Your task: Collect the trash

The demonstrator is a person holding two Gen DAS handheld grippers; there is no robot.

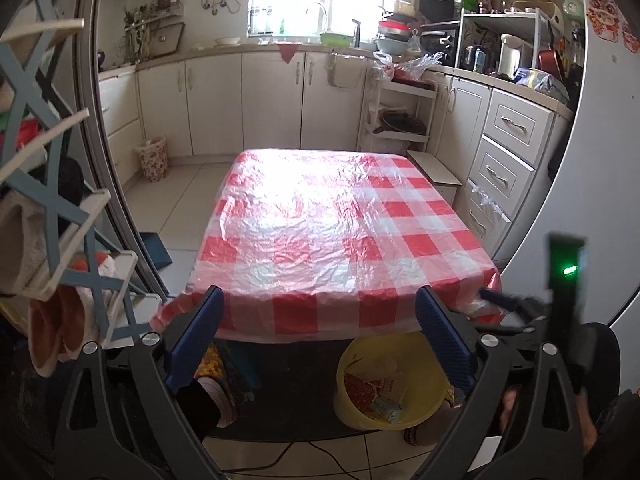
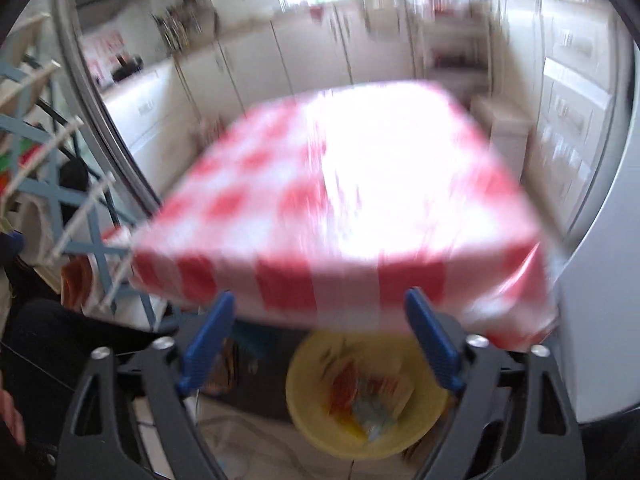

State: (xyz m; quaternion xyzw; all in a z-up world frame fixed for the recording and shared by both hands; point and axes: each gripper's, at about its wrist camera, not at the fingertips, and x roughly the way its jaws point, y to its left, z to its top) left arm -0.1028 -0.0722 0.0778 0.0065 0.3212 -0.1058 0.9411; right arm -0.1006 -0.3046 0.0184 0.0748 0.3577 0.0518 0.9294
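Note:
A yellow bin [image 1: 352, 396] stands on the floor under the near edge of the table [image 1: 320, 220], with several wrappers [image 1: 376, 394] inside. It also shows in the blurred right wrist view [image 2: 308, 420], with the wrappers [image 2: 366, 398] in it. The table wears a red and white checked cloth under shiny plastic [image 2: 360, 184]. My left gripper [image 1: 319, 312] is open and empty, above the bin at the table's near edge. My right gripper [image 2: 320, 318] is open and empty, also above the bin. The other gripper [image 1: 520, 312] shows at the right of the left wrist view.
A blue and white rack [image 1: 52, 208] with cloths stands at the left. A white fridge [image 1: 600, 160] is on the right. White cabinets [image 1: 240, 100], a floral basket [image 1: 153, 158] and a small white stool [image 1: 434, 170] lie beyond the table. Cables [image 1: 312, 456] run on the floor.

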